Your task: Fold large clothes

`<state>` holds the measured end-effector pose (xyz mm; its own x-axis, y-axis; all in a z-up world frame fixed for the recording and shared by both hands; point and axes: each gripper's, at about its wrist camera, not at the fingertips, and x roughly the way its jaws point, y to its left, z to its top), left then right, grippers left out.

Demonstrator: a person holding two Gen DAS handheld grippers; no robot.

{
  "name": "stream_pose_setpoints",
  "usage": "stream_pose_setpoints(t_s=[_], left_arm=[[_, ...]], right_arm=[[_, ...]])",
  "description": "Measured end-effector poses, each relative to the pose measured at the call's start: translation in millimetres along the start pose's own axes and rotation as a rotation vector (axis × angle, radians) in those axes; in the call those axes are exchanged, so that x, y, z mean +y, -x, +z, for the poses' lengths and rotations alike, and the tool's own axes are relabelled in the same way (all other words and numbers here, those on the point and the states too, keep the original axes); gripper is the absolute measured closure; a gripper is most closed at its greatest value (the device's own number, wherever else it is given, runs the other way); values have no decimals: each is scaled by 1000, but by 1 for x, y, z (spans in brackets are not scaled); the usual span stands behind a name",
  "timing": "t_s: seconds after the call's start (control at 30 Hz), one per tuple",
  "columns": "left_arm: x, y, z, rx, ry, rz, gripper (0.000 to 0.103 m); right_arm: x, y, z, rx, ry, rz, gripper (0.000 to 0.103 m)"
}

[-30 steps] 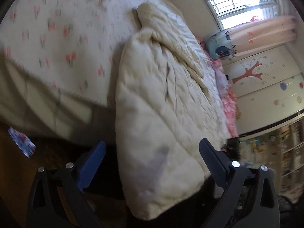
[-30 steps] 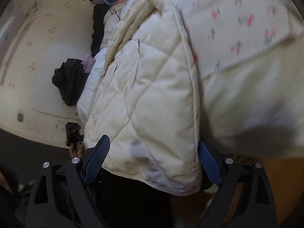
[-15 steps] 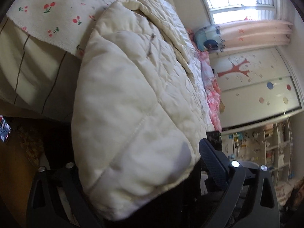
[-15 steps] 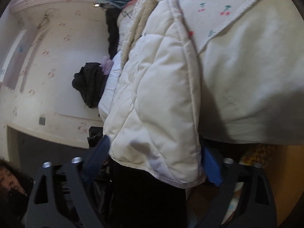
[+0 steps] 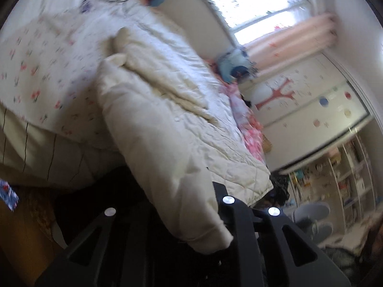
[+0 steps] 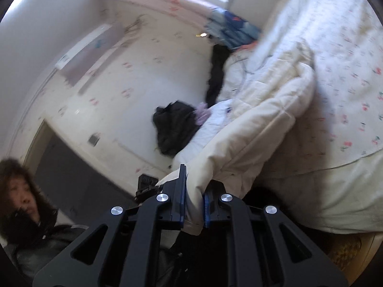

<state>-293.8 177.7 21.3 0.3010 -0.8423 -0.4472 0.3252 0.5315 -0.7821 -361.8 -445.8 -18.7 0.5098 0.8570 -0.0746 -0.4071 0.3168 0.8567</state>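
Currently: cream quilted coat (image 5: 167, 119) laid on bed (image 5: 36, 76), hem draped over edge. Hem pinched in right gripper (image 6: 194, 205), jaws closed on fabric. Left gripper (image 5: 167, 217) fingers hidden by fabric; state cannot be told. Grasp step judged done; hem to be lifted, carried toward collar.
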Motion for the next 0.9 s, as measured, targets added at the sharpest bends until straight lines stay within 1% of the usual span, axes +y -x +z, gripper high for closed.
stream_pose_setpoints(t_s=[0.03, 0.07, 0.1, 0.13, 0.17, 0.2, 0.27, 0.3, 0.33, 0.37, 0.4, 0.43, 0.47, 0.5, 0.53, 0.57, 0.63, 0.67, 0.7, 0.77, 0.8, 0.83, 0.9], left_arm=[[-2, 2, -3, 25, -21, 5, 86], [-1, 1, -8, 57, -39, 21, 85], [6, -2, -15, 104, -44, 39, 84], [16, -3, -22, 136, -29, 58, 78], [28, -5, -27, 159, -3, 76, 75], [46, -7, -35, 179, 46, 83, 69], [63, -7, -41, 177, 95, 80, 60], [71, -6, -45, 165, 120, 70, 55], [74, -7, -46, 156, 134, 63, 52], [76, -7, -48, 146, 142, 62, 52], [76, -6, -47, 127, 144, 66, 52], [72, -3, -44, 86, 135, 68, 52], [69, 1, -41, 48, 127, 65, 54], [68, 6, -38, 21, 125, 56, 73], [65, 9, -35, 3, 126, 43, 83], [59, 15, -31, -31, 122, 26, 84], [46, 24, -25, -69, 101, -7, 88], [37, 29, -22, -84, 86, -19, 89], [23, 35, -18, -99, 55, -46, 89], [8, 43, -13, -110, 0, -93, 89], [1, 48, -8, -114, -33, -103, 89], [1, 52, -4, -115, -42, -104, 89], [15, 53, 7, -117, -15, -101, 89]], right_arm=[[2, 1, -3, 31, 7, 1, 90], [1, 0, -7, 69, 1, -4, 85], [-8, -4, -16, 115, -31, -32, 74], [-19, -3, -22, 148, -64, -59, 67], [-34, -1, -32, 178, -103, -94, 57], [-48, 2, -42, 193, -146, -120, 53], [-74, 6, -59, 198, -226, -144, 52], [-84, 8, -64, 194, -248, -143, 52], [-91, 9, -70, 188, -265, -138, 52], [-95, 8, -73, 179, -274, -127, 52], [-96, 6, -75, 169, -267, -117, 62], [-92, 3, -74, 154, -247, -109, 72], [-87, 1, -71, 137, -222, -103, 85], [-80, -1, -66, 116, -197, -85, 87], [-70, -3, -61, 87, -173, -63, 88], [-61, -3, -53, 56, -146, -31, 89], [-35, 0, -36, -6, -76, 35, 89], [-25, 4, -28, -28, -49, 60, 89], [-9, 5, -18, -49, -10, 89, 89], [14, 8, -1, -60, 52, 128, 89], [21, 11, 3, -62, 74, 139, 89], [26, 11, 9, -65, 87, 145, 89], [21, 11, 18, -74, 75, 145, 89]])
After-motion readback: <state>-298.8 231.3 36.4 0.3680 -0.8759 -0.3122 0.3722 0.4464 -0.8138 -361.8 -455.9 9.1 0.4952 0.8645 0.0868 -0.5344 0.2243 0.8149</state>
